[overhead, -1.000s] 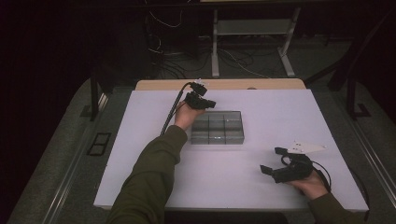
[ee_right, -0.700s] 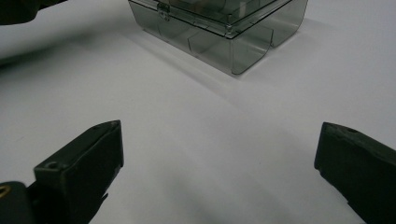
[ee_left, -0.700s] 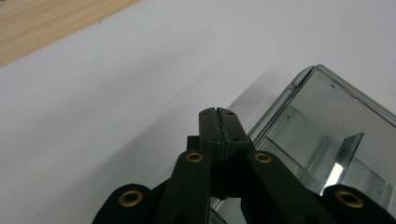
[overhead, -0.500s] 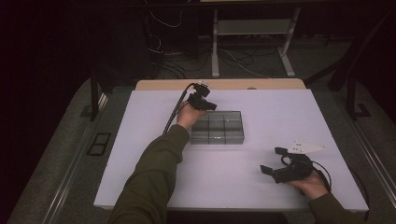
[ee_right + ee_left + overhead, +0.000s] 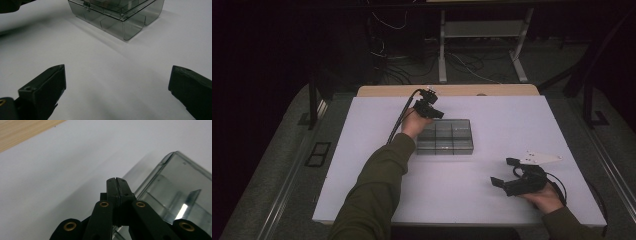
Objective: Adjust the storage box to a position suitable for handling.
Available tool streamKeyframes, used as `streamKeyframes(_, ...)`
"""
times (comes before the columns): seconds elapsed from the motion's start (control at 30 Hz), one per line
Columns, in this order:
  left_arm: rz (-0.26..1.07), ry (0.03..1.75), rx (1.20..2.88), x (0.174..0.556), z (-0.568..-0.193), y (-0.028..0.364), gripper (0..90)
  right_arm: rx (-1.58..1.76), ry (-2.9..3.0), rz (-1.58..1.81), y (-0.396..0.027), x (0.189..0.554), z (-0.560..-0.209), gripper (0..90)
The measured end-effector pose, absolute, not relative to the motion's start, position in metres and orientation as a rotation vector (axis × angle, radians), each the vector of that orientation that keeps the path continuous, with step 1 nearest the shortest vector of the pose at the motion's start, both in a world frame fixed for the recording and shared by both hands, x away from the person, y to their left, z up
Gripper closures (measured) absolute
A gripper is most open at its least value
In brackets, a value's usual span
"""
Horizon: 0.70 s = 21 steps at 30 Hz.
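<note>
A clear smoky plastic box point(image 5: 446, 137) with several compartments and a closed lid lies in the middle of the white table top. My left gripper point(image 5: 435, 112) hovers at the box's far left corner, and its jaws are pressed together with nothing between them. In the left gripper view the closed tips point(image 5: 116, 180) point past the box's corner point(image 5: 175, 195) at bare white surface. My right gripper point(image 5: 503, 171) rests near the front right of the table, apart from the box. Its jaws point(image 5: 117, 77) stand wide open and empty, facing the box point(image 5: 117, 15).
The white table top point(image 5: 362, 175) has a wooden strip point(image 5: 447, 90) along its far edge. Beyond that are a dark floor, loose cables and a metal frame leg point(image 5: 442, 50). A black cable point(image 5: 399, 120) trails from the left gripper along the sleeve.
</note>
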<state>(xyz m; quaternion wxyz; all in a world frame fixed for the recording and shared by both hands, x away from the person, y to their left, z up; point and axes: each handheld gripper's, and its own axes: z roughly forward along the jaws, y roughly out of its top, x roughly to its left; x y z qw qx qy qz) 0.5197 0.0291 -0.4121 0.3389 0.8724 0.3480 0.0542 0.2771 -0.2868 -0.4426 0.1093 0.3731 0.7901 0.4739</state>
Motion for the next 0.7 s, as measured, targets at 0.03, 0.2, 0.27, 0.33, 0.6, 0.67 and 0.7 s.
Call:
streamKeyframes(0.03,0.127,0.901,2.271,0.520,-0.414,0.028,89.1,1.097,2.323,1.394,-0.287,0.277,-0.443,1.1)
streamKeyframes(0.2,0.111,0.888,2.302,0.516,-0.414,0.024,89.1,1.100,2.322,1.398,-0.287,0.277,-0.442,1.1)
streamKeyframes(0.27,0.110,0.882,2.301,0.515,-0.413,0.023,89.1,1.100,2.321,1.399,-0.287,0.277,-0.442,1.1)
streamKeyframes(0.33,0.104,0.868,2.320,0.514,-0.412,0.024,89.1,1.098,2.322,1.398,-0.287,0.277,-0.442,1.2)
streamKeyframes(0.6,0.081,0.827,2.316,0.505,-0.411,0.020,89.1,1.097,2.321,1.397,-0.287,0.277,-0.442,1.1)
streamKeyframes(0.67,0.065,0.832,2.309,0.502,-0.411,0.020,89.1,1.097,2.321,1.397,-0.287,0.277,-0.442,1.1)
streamKeyframes(0.7,0.056,0.812,2.337,0.501,-0.410,0.021,89.1,1.097,2.321,1.396,-0.287,0.277,-0.442,1.1)
